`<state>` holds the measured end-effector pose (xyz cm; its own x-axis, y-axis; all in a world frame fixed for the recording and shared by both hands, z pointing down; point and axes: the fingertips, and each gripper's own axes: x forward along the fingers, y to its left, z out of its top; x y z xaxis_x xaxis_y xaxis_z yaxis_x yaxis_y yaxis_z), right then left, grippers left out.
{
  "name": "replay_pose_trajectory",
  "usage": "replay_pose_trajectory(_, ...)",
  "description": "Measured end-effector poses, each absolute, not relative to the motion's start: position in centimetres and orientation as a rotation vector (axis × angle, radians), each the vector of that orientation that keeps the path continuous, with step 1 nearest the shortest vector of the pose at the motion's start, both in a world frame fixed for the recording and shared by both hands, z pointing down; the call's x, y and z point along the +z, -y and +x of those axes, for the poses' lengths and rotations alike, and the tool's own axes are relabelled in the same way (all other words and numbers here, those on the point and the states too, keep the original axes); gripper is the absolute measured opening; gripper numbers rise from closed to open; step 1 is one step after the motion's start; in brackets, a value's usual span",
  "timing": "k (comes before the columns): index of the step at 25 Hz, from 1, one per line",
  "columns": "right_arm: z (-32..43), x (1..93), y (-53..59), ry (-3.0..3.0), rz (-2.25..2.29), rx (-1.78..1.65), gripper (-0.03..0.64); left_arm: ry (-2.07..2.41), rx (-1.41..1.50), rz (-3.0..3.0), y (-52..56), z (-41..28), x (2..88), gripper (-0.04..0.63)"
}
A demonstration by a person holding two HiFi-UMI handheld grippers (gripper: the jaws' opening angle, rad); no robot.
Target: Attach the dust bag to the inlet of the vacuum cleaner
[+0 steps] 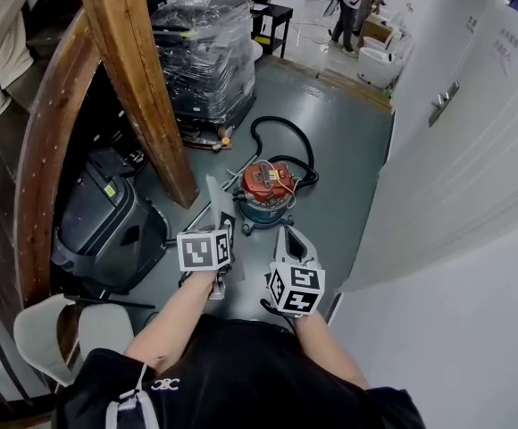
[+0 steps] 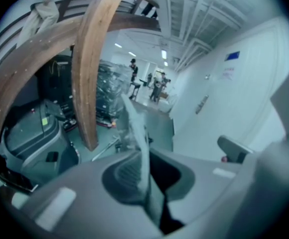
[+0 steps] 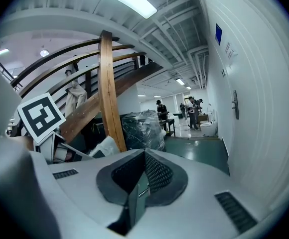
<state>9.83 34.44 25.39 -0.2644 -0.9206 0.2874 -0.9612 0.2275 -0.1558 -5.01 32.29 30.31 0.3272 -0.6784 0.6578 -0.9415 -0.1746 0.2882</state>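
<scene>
The vacuum cleaner (image 1: 266,186), with an orange-red top and a teal body, stands on the grey floor ahead of me, its black hose (image 1: 286,137) looped behind it. My left gripper (image 1: 221,231) is shut on the dust bag (image 1: 216,199), a pale flat sheet that sticks up just left of the vacuum. In the left gripper view the dust bag (image 2: 137,133) runs edge-on into the left gripper (image 2: 145,183). My right gripper (image 1: 288,237) hovers beside it, short of the vacuum, shut and empty. The right gripper view shows the right gripper (image 3: 140,183) with its pads pressed together.
A slanting wooden post (image 1: 143,88) and a curved wooden rail (image 1: 45,150) stand at the left. A black and grey machine (image 1: 107,222) sits below them. A plastic-wrapped pallet (image 1: 204,56) is behind the vacuum. A white wall (image 1: 455,195) runs along the right. People stand far back (image 1: 353,7).
</scene>
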Motion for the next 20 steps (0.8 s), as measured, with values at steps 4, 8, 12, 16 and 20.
replay_pose_trajectory(4,11.2,25.7,-34.7,2.345,1.819,0.484,-0.002,1.448,0.484,1.899,-32.2,-5.4,30.2,0.021)
replay_pose_trajectory(8,11.5,26.0,-34.7,2.35,1.808,0.476,-0.002,1.451,0.481,1.885,-31.6,-5.3,30.6,0.021)
replay_pose_trajectory(12,12.0,26.3,-34.0,2.348,1.805,0.458,-0.002,1.458,0.48,1.887,-30.6,-5.1,30.9,0.021)
replay_pose_trajectory(16,12.4,27.3,-32.2,2.33,1.811,0.44,-0.002,1.436,0.482,1.909,-28.9,-4.5,31.9,0.021)
replay_pose_trajectory(20,12.3,27.1,-29.4,2.322,1.811,0.387,-0.002,1.426,0.476,1.913,-25.5,-4.5,32.4,0.021)
